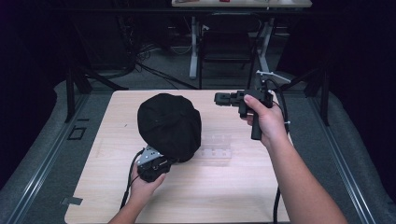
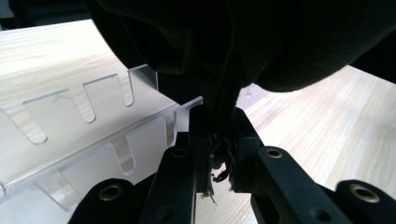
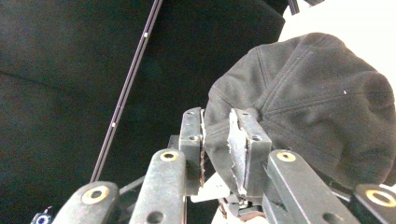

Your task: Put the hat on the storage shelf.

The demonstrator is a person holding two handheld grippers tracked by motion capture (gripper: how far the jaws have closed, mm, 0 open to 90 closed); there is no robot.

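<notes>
- Table (image 1: 224, 196): light wood top, dark surroundings.
- Cap (image 1: 169, 125): black fabric, sits left of table centre, crown panels and seams visible in right gripper view (image 3: 308, 107). In left gripper view the cap (image 2: 261, 42) hangs above the clear rack, raised off the wood on that side.
- Left gripper (image 1: 153, 164): near front-left of table, held in the person's left hand (image 1: 142, 184), tucked at the cap's near edge. Left gripper view (image 2: 219, 140): jaws closed to a narrow gap, clamped on a fold of the cap's fabric; frayed threads visible betw. the pads.
- Clear rack (image 1: 215, 147): transparent plastic w/ rounded slots, lies flat on table just right of cap. In left gripper view (image 2: 84, 126) it sits just beside and left of the jaws, partly under the cap.
- Right gripper (image 1: 223, 98): held in right hand (image 1: 266, 122) above the far-right part of table, pointing left toward cap, apart from it. Right gripper view (image 3: 215, 135): jaws a moderate gap apart, nothing betw. them; cap seen beyond.
- Background: second table (image 1: 243, 3) and chair (image 1: 226, 42) at far side, cables on floor.
</notes>
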